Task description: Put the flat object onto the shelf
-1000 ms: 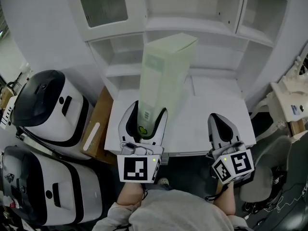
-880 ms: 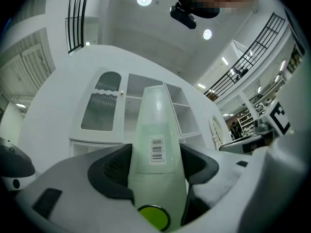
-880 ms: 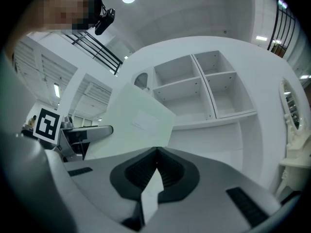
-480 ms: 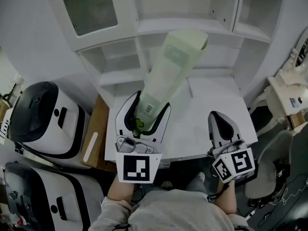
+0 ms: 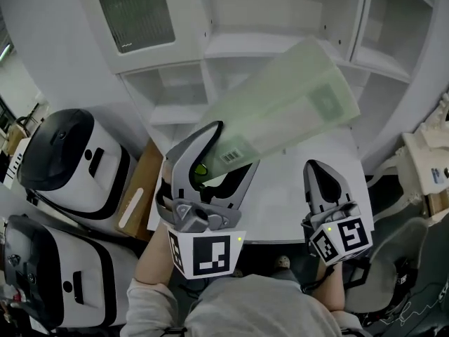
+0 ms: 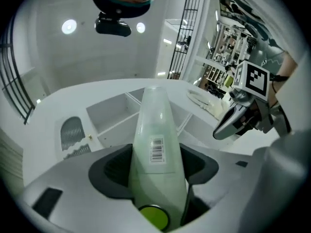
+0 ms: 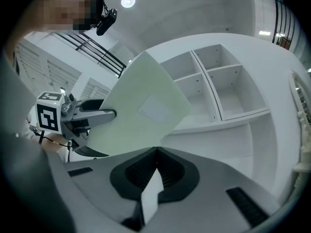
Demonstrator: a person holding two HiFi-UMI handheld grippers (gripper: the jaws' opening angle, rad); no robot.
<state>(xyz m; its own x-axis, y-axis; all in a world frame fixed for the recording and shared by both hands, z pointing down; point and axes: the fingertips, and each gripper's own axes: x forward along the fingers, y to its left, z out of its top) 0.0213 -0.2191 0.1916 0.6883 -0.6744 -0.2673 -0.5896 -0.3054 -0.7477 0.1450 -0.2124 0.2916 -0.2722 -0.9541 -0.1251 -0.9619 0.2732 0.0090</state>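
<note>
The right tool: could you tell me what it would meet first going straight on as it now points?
Probably the pale green flat pack held in the left tool, which crosses its line, though depth is unclear. The white shelf unit stands behind it.

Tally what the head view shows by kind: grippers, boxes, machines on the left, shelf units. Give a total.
Grippers: 2 (left gripper, right gripper)
Pale green flat box: 1, held in the left gripper
White machines with black tops: 2
White shelf unit: 1
Total: 6
</note>
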